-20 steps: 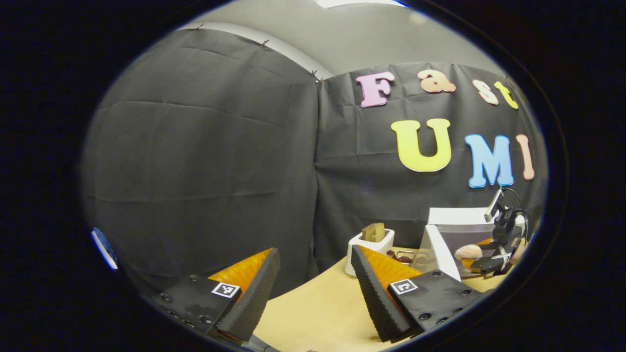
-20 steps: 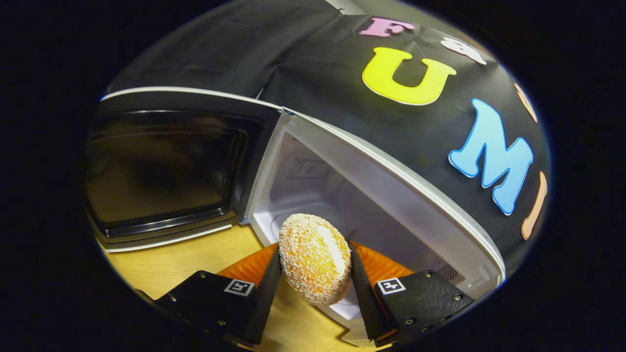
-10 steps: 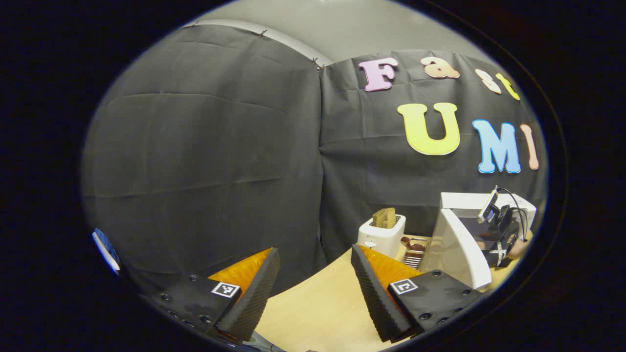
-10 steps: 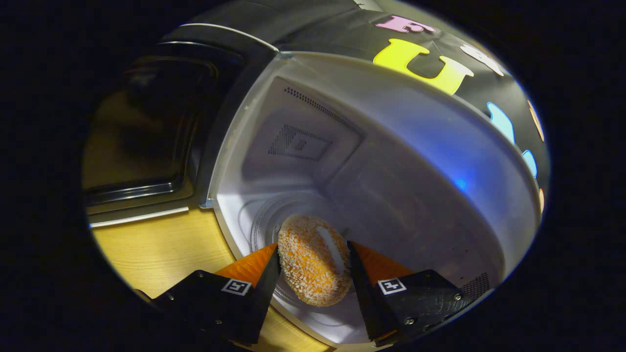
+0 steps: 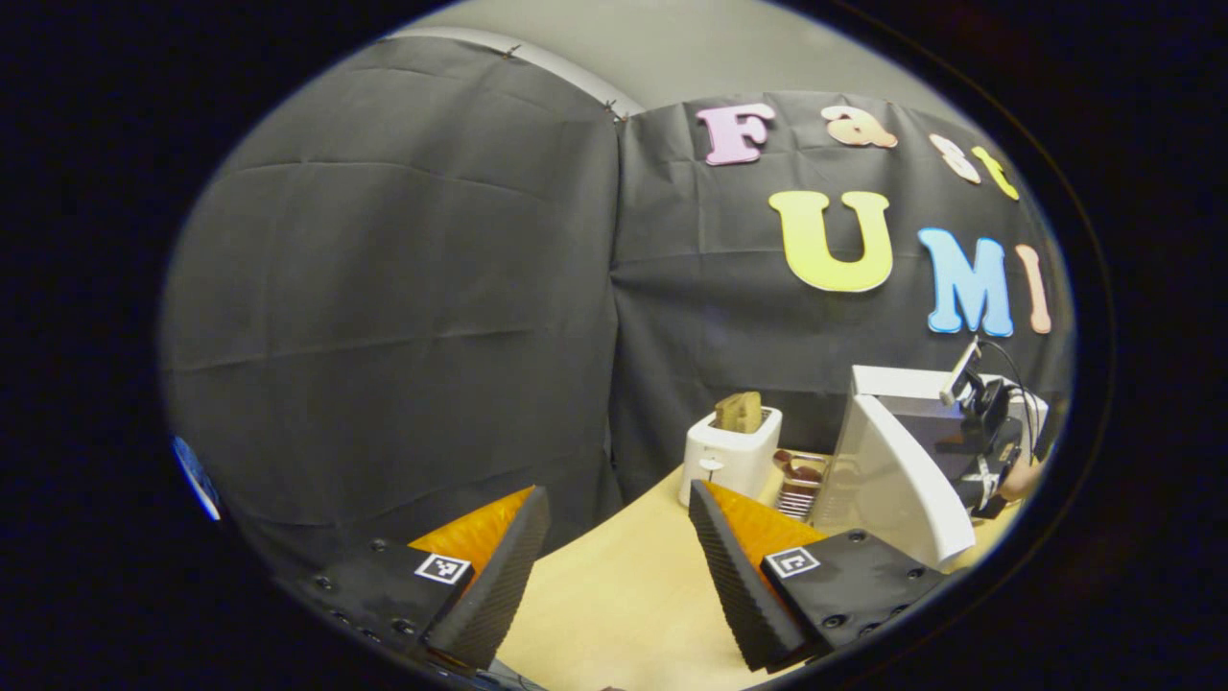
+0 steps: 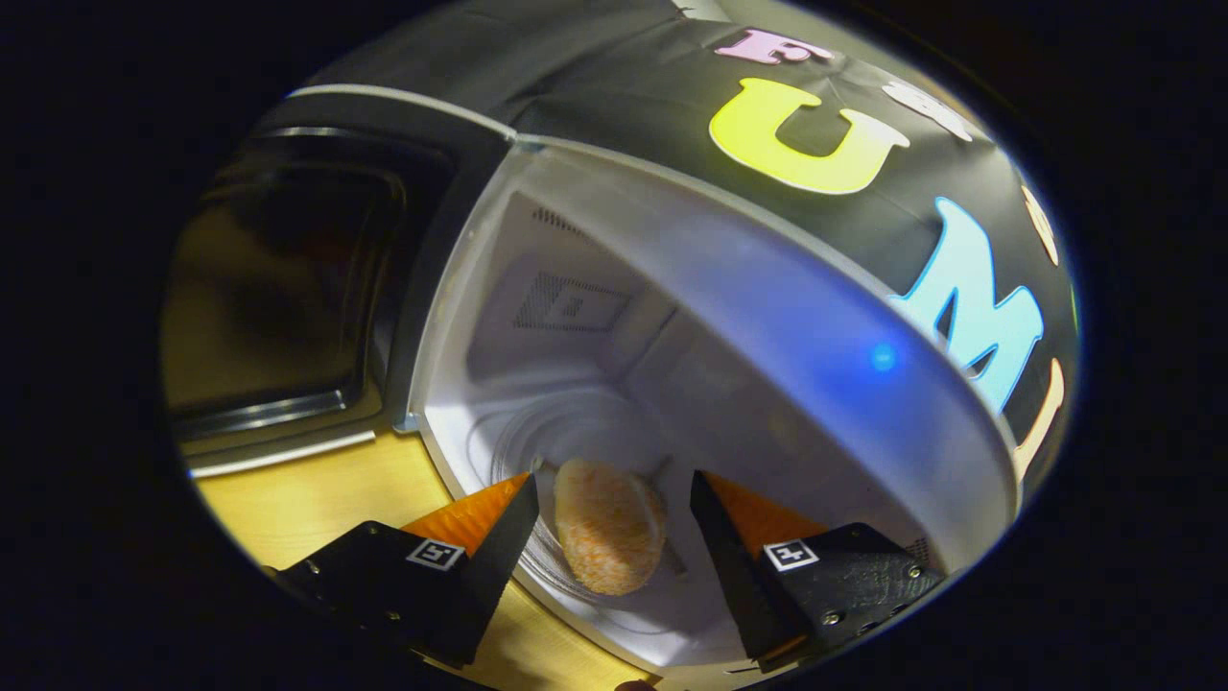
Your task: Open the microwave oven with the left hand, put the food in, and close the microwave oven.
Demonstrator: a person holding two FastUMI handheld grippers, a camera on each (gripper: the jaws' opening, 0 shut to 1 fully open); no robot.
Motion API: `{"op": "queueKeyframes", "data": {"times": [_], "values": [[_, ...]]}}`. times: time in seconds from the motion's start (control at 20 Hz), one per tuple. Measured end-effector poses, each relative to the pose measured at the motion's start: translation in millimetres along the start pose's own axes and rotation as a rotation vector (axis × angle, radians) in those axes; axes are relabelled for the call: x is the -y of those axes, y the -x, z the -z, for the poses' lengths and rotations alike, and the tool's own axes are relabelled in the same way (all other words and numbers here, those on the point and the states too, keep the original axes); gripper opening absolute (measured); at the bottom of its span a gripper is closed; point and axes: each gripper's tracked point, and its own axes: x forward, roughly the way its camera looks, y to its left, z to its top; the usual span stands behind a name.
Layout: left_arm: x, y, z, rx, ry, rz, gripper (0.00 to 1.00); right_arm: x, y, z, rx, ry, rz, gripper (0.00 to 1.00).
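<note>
The white microwave (image 6: 729,317) stands with its dark-windowed door (image 6: 288,278) swung wide to the left. A round crumb-coated bun (image 6: 609,528) lies on the glass turntable (image 6: 518,432) inside the cavity. My right gripper (image 6: 611,477) is open around the bun, with a gap on each side of it. In the left gripper view the microwave (image 5: 902,384) sits far right, its open door (image 5: 892,480) facing me, and the right gripper (image 5: 979,441) reaches into it. My left gripper (image 5: 614,489) is open, holds nothing and hangs over the table's near corner.
A white toaster (image 5: 729,456) with bread in its slot stands left of the microwave. A small rack (image 5: 796,485) with brown items sits between them. The light wooden table (image 5: 624,595) runs under both grippers, and black cloth walls close the back and left.
My right gripper carried the bun into the microwave, then opened and let it down onto the turntable. The left gripper only shifted its view slightly.
</note>
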Motion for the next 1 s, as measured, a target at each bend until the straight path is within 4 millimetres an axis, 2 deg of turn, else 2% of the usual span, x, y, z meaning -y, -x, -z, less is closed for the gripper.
{"op": "queueKeyframes", "data": {"times": [0.15, 0.2, 0.25, 0.5, 0.65, 0.75, 0.85, 1.0], "values": [[14.4, -0.1, 10.0, -0.003, -0.019, 0.049, 0.98, -6.9, 34.6, -21.4, 0.046, -0.088, -0.020, 0.97], [19.1, 1.3, 13.7, -0.009, -0.021, 0.070, 0.94, -8.9, 48.2, -30.1, 0.070, -0.102, -0.027, 0.97], [24.2, 2.8, 21.0, -0.021, -0.024, 0.087, 0.98, -9.3, 62.1, -38.0, 0.096, -0.113, -0.025, 0.97], [45.6, 5.7, 57.3, -0.077, -0.058, 0.162, 0.94, 7.1, 129.6, -72.6, 0.208, -0.166, 0.006, 0.96], [48.6, 7.3, 72.0, -0.100, -0.074, 0.181, 0.96, 21.5, 163.1, -77.4, 0.241, -0.203, 0.034, 0.96], [54.7, 10.6, 82.1, -0.125, -0.073, 0.197, 0.95, 32.8, 184.2, -72.5, 0.247, -0.237, 0.056, 0.97], [64.0, 17.3, 87.4, -0.136, -0.078, 0.226, 0.86, 42.4, 206.9, -64.4, 0.251, -0.264, 0.076, 0.97], [78.8, 29.2, 89.3, -0.136, -0.066, 0.262, 0.60, 56.9, 234.5, -45.5, 0.236, -0.291, 0.109, 0.97]]}}
